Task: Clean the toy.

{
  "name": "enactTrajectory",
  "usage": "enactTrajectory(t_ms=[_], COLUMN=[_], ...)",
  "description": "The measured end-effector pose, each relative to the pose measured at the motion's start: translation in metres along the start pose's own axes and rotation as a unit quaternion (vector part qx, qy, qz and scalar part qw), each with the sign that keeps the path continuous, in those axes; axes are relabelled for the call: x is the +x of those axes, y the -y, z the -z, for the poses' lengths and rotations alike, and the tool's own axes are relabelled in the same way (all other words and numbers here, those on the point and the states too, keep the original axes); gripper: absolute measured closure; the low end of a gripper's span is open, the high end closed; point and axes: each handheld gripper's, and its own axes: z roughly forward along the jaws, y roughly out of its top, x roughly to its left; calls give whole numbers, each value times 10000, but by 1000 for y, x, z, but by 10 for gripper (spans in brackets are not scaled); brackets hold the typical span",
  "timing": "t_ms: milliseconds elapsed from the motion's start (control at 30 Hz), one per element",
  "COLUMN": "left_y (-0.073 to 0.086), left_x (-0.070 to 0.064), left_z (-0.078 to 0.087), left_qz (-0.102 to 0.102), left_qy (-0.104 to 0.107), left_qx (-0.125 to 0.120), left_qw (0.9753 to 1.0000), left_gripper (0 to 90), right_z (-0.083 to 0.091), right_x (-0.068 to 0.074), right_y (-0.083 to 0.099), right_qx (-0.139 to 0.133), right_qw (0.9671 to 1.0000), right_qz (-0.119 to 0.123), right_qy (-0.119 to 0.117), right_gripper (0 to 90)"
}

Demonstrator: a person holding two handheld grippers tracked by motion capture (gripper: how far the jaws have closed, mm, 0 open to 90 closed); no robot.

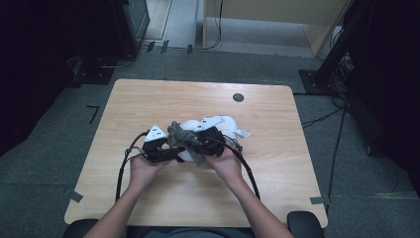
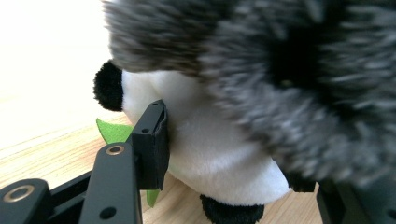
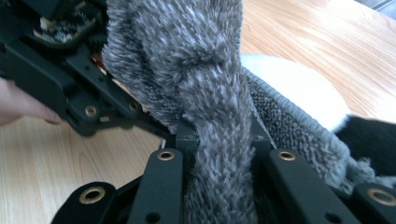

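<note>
High view: dim overall, both upper corners nearly black; the wooden table (image 1: 148, 99) is the evenly lit area, shadows soft, picture soft and low in detail.

Left gripper view: upper left of the frame blown out to white glare. Grey fuzzy cloth (image 2: 289, 79) across the top and right is badly blurred, too close to the lens; the white plush toy (image 2: 210, 149) at centre is moderately sharp.

Right gripper view: bright, even light; fibres of the cloth sharp at centre, background at upper right soft.
</note>
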Motion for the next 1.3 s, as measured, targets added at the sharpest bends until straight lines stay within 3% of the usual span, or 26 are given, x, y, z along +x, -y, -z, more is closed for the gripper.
enactTrajectory(t_ms=[167,567,1000,1200,1300], left_y=[-1,-1,-1,-1,-1], left_x=[0,1,2,1,1], left_z=[0,-1,-1,-1,-1], left_qz=[12,82,41,53,58], left_qy=[-24,4,12,-3,-6], left_qx=[62,37,50,64,62], left_qw=[10000,10000,10000,10000,10000], left_gripper=[442,446,447,449,449], right_z=[14,61,90,82,86], right_x=[-6,-27,-48,-50,-55], right_y=[7,27,41,44,43], right_qx=[81,-95,-72,84,51], right_qw=[9999,9984,9958,9962,9950], right_qz=[30,-340,-508,-528,-874], right_qy=[131,434,764,685,470], right_gripper=[751,752,746,704,749])
